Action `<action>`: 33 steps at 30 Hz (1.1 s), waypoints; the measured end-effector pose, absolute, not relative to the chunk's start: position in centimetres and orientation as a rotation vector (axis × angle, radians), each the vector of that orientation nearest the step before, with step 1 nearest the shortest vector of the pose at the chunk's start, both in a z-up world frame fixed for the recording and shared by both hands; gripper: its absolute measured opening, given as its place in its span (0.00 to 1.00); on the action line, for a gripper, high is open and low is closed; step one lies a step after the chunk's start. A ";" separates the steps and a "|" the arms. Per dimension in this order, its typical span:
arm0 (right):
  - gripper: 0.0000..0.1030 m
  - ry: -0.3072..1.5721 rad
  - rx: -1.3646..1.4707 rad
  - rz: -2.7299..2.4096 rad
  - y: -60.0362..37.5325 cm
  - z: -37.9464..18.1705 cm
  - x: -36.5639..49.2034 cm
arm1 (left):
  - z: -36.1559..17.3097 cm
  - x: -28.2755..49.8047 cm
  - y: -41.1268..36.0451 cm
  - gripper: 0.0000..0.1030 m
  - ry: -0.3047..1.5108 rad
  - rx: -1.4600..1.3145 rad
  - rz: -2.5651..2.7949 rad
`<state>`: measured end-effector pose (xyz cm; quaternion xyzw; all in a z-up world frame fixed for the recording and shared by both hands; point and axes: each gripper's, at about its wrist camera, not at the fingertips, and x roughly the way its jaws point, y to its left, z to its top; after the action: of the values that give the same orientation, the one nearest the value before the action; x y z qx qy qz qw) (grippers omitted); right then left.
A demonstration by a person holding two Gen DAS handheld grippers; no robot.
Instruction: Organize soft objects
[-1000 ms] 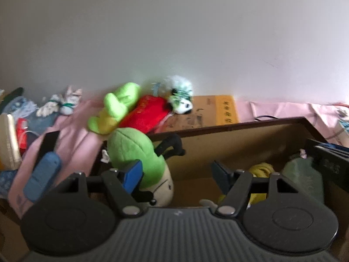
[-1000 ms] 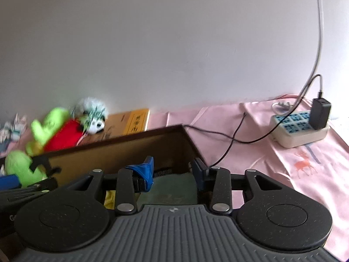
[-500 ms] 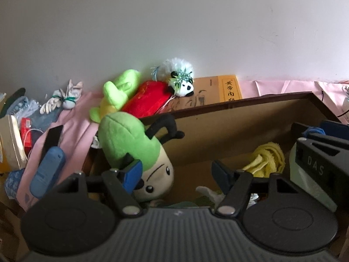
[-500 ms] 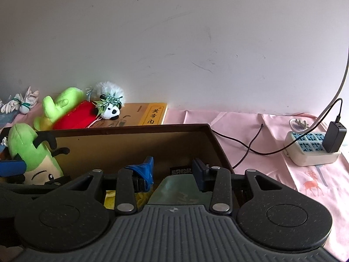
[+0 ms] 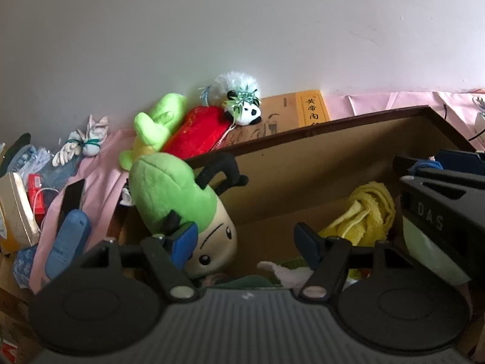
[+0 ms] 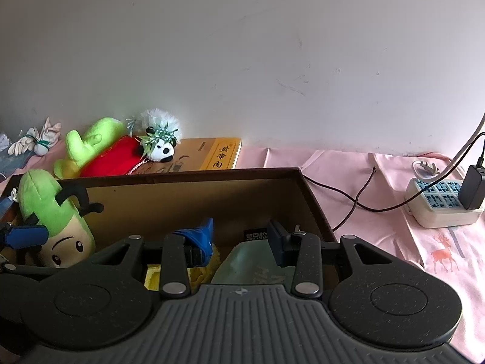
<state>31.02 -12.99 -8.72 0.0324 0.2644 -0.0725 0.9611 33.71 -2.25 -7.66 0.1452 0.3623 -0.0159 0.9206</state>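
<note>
Right, the biggest thing in front of you is the brown cardboard box (image 6: 194, 194), open at the top and sitting on the pink cloth (image 6: 379, 188) against the white wall. Both of your grippers reach over its near edge.

Inside, at the left end, the green-capped plush (image 5: 182, 203) leans against the box's left wall, face down toward you, its black antennae pointing at the back wall. A crumpled yellow cloth (image 5: 366, 212) lies toward the right of the box floor, with a pale green packet (image 6: 254, 261) just beside it.

Your left gripper (image 5: 247, 238) stands spread — its left blue pad sits in front of the plush's face, but nothing is pinched between the fingers. Your right gripper (image 6: 241, 242) also has a clear gap between its pads, hovering above the packet and the yellow cloth; I can't tell whether it touches either.

Behind the box, by the wall, a lime-green plush (image 6: 88, 145) lies against a red pouch (image 6: 116, 159), and a small panda toy (image 6: 160, 148) rests on an orange book (image 6: 212, 157).

Off to the right on the cloth sits a power strip (image 6: 439, 203) with a black charger plugged in — well apart from the box.
</note>
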 end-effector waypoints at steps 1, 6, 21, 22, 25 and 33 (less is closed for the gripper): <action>0.22 0.537 0.065 -0.147 -13.0 -8.7 31.1 | -7.7 33.7 -2.2 0.69 0.748 0.297 -0.030; 0.22 0.540 0.069 -0.144 -13.0 -8.7 31.0 | -7.6 33.6 -2.1 0.69 0.741 0.280 -0.028; 0.22 0.542 0.078 -0.143 -13.3 -8.7 31.1 | -7.3 33.4 -1.5 0.69 0.698 0.222 -0.005; 0.22 0.540 0.080 -0.144 -13.3 -8.7 31.1 | -7.4 33.4 -1.6 0.69 0.697 0.218 -0.002; 0.22 0.535 0.082 -0.145 -13.2 -8.7 31.0 | -7.3 33.4 -1.5 0.69 0.695 0.211 0.000; 0.22 0.535 0.083 -0.146 -13.2 -8.7 31.0 | -7.3 33.4 -1.3 0.69 0.693 0.203 0.002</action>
<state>30.97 -13.22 -8.70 0.0408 0.2641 -0.0719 0.9609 33.40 -1.32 -7.34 0.0994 0.3392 0.0010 0.9354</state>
